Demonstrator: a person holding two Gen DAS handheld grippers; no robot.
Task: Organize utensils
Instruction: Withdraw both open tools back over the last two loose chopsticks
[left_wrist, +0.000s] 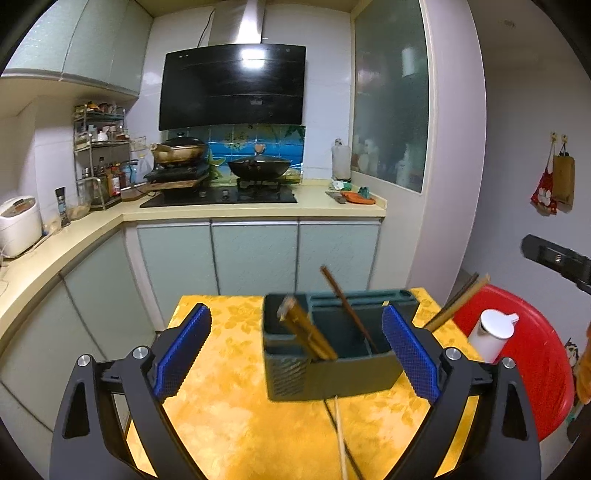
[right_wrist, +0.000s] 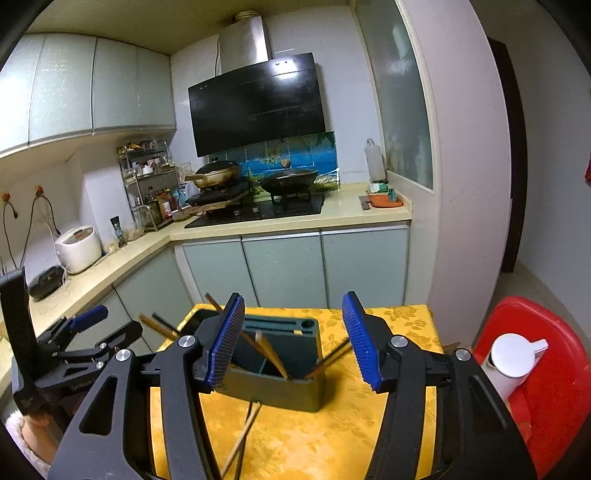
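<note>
Both tongs, left (left_wrist: 295, 350) and right (right_wrist: 293, 339), stand apart and empty. Ahead, toward the counter's (left_wrist: 229, 406) far edge, chopsticks (left_wrist: 308, 334) lean in the holder (left_wrist: 332, 373); two more (right_wrist: 240, 439) lie before it. Light, stiff, slippery sticks: pinch them mid-length, I'd judge.

1 holder (left_wrist: 328, 373), 2 claws (left_wrist: 295, 349), 2 pans (left_wrist: 256, 168), 1 red chair (left_wrist: 517, 354).
</note>
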